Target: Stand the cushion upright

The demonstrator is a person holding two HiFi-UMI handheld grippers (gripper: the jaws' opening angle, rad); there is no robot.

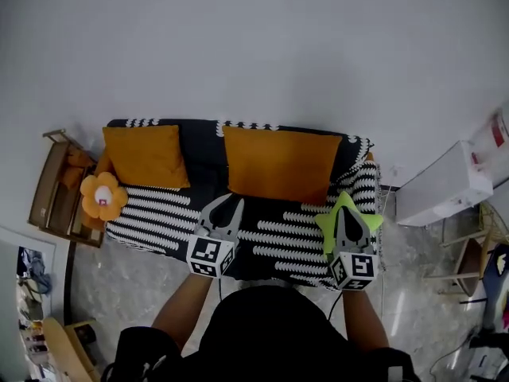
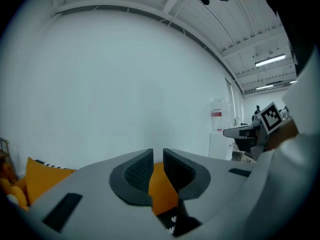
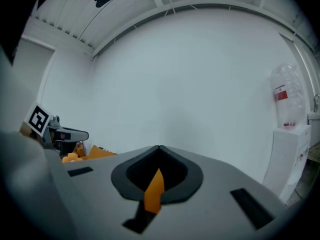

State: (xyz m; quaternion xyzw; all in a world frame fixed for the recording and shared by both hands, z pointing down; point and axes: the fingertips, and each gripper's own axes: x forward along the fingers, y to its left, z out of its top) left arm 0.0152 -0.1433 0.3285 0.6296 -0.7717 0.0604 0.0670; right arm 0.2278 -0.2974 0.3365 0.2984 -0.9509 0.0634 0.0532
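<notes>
Two orange cushions stand upright against the back of the black-and-white patterned sofa: a large one right of the middle and a smaller one at the left end. My left gripper hovers over the seat, in front of the large cushion's left lower corner. Its jaws stand a narrow slit apart with nothing between them, and the cushion shows beyond the slit. My right gripper is over the seat's right end, above a green star plush. Its tips meet, shut and empty.
An orange flower plush lies on the sofa's left end. A wooden side table stands left of the sofa and a white cabinet to its right. A bare white wall rises behind. The floor is pale marble.
</notes>
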